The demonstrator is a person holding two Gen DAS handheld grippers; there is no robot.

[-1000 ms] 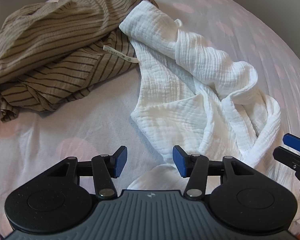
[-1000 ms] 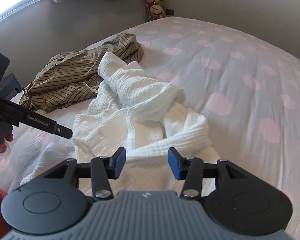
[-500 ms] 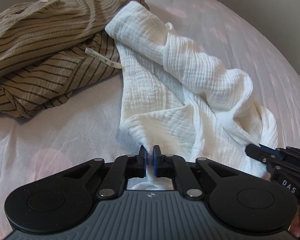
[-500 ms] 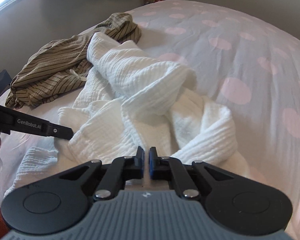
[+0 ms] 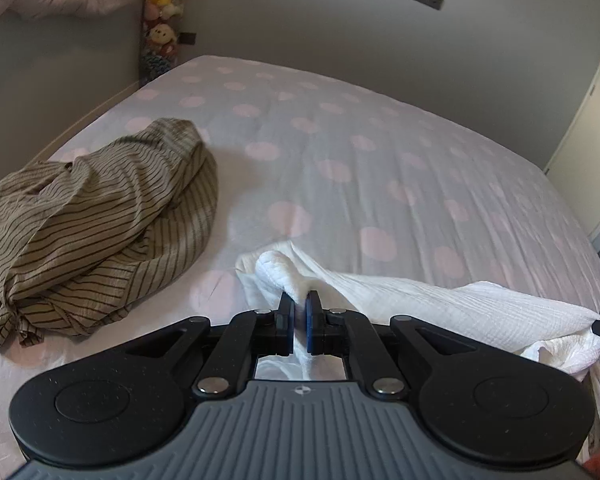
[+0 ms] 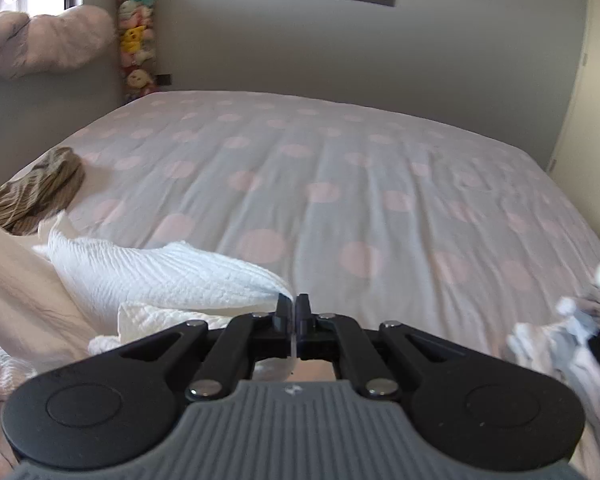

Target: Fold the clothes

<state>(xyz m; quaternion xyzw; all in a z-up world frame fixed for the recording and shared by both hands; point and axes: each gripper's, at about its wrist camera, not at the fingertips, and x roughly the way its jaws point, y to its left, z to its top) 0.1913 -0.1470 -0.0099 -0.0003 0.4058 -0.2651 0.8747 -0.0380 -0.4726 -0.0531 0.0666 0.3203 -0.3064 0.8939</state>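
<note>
1. Between the blue pads of my left gripper (image 5: 299, 322) a fold of the white muslin garment (image 5: 440, 300) is pinched tight, the cloth bunching up just past the fingertips.
2. My right gripper (image 6: 293, 314) has its fingers pressed together on a thin edge of the same white cloth, which runs off to the left of it in a crinkled band.
3. From the left pinch the garment stretches right across the near edge of the bed, toward the black tip of my other tool at the far right of that view.
4. To the left of the white cloth, apart from it, the olive striped garment (image 5: 96, 216) lies in a crumpled heap.
5. Both sit on the polka-dot bedsheet (image 6: 340, 184), pale with pink spots.
6. Far left, in the corner by the grey wall, stuffed toys (image 6: 137, 40) are stacked in a column.
</note>
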